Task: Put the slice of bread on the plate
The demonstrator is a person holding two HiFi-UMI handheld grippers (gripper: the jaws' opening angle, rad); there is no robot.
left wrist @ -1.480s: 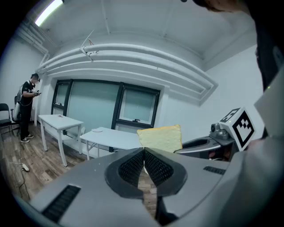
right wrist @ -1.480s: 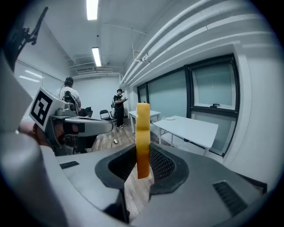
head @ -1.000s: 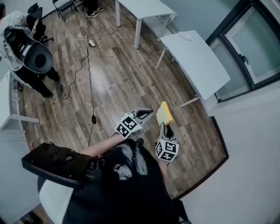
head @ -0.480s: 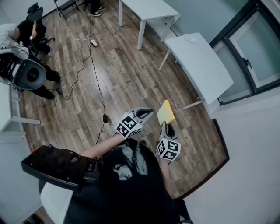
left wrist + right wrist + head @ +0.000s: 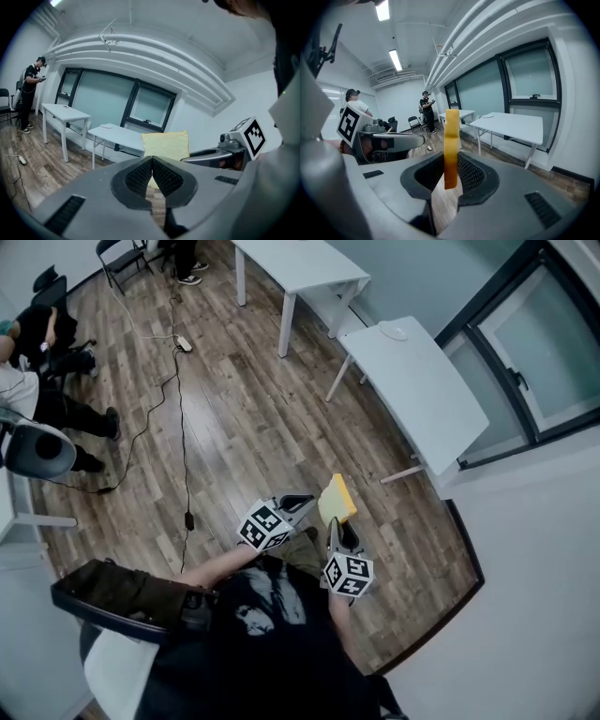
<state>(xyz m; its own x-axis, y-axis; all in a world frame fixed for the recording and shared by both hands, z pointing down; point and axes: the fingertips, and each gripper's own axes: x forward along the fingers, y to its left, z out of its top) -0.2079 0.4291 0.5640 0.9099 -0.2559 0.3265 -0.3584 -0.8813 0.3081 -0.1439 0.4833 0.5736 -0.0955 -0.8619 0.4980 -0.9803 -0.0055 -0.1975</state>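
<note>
The right gripper [image 5: 334, 526] was clenched on the slice of bread [image 5: 337, 500]. In the right gripper view its ribbed pads [image 5: 471, 172] pressed the lower, browner edge of the slice from both sides, and the yellow slice stood on edge, rising above the jaws. The gripper was held out in front of the person's chest and pointed forward and somewhat down, its marker cube [image 5: 349, 575] nearest the body. So the bread was up in the air over the floor, well apart from any table.

The left gripper [image 5: 307, 503] sat just beside it to the left, angled toward the bread. The left gripper view showed its jaws pressed together with nothing between them, the flat face of the slice beyond. A bare forearm [image 5: 211, 563] ran back from it to the person's dark shirt [image 5: 272, 634].

Below lay a wood-plank floor [image 5: 234, 418] with a black cable [image 5: 180, 446] trailing to a power strip [image 5: 184, 344]. Ahead and to the right stood a white table [image 5: 431, 409] along a dark-framed window [image 5: 544, 352], with a small pale disc [image 5: 394, 332] near its far end; whether it was the plate could not be told. A second white table [image 5: 300, 263] stood farther on. A person [image 5: 425, 110] stood beside it, and folding chairs [image 5: 117, 254] sat nearby. Pipes [image 5: 459, 42] and strip lights [image 5: 396, 58] ran along the ceiling.
</note>
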